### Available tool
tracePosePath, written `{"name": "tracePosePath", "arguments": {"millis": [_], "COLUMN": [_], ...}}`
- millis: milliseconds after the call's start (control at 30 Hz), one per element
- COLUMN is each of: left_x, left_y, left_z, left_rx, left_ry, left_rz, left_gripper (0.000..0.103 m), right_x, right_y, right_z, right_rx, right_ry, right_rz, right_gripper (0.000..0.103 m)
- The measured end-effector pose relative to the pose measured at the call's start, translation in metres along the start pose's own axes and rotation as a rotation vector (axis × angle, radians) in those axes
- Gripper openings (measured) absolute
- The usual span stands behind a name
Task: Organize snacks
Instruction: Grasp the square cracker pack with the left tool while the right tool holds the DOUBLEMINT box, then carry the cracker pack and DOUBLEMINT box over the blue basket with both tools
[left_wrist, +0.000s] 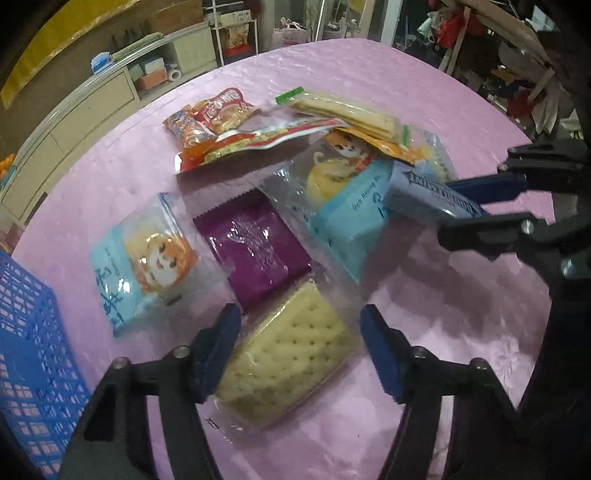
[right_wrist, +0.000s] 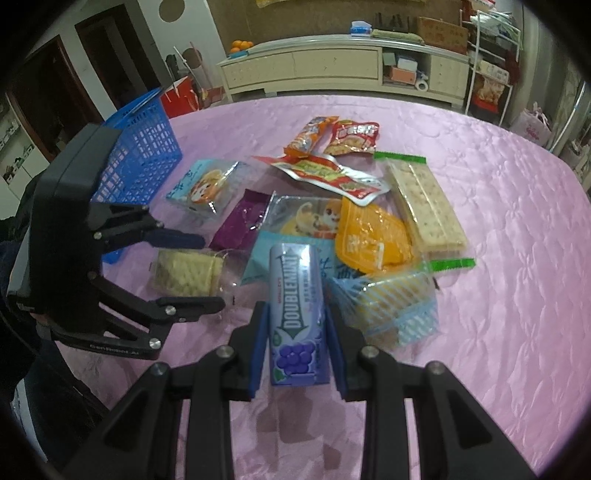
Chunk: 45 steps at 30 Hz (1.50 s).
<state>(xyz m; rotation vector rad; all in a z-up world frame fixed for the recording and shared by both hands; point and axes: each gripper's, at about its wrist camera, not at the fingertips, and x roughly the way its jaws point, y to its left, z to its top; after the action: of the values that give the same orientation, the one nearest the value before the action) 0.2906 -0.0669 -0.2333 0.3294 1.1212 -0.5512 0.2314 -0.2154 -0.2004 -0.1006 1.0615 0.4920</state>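
Pink worktop holds nearly every snack loose, blue basket far left; my right gripper clamps the Doublemint tin, left gripper wide over a cracker pack.

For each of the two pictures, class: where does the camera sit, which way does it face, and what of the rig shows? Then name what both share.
Left wrist: sits on the left gripper, faces down at the square cracker pack between its open jaws; the right gripper shows too.
Right wrist: sits on the right gripper, faces across the table toward the cabinet; jaws shut on the Doublemint bottle.
Shared: blue basket, purple packet, pink tablecloth.
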Motion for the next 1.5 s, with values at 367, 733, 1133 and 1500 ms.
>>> {"name": "tracePosePath", "arguments": {"millis": [367, 733, 1133, 1500], "left_x": [-0.034, -0.057, -0.126, -0.23], "left_y": [-0.002, -0.01, -0.002, 0.027], "left_z": [-0.022, -0.032, -0.036, -0.039], "left_rx": [-0.12, -0.129, -0.208, -0.25], "left_ry": [-0.067, -0.101, -0.239, -0.409], "left_rz": [0.011, 0.017, 0.047, 0.121], "left_gripper": [0.024, 0.015, 0.008, 0.008], "right_x": [-0.017, -0.037, -0.074, -0.116], "right_y": [0.014, 0.031, 0.073, 0.126], "right_z": [-0.004, -0.003, 0.017, 0.065], "right_rx": [0.003, -0.011, -0.09, -0.173], "right_ry": [-0.014, -0.041, -0.116, -0.223], "right_rz": [0.001, -0.004, 0.0, 0.025], "right_gripper": [0.035, 0.035, 0.035, 0.035]}}
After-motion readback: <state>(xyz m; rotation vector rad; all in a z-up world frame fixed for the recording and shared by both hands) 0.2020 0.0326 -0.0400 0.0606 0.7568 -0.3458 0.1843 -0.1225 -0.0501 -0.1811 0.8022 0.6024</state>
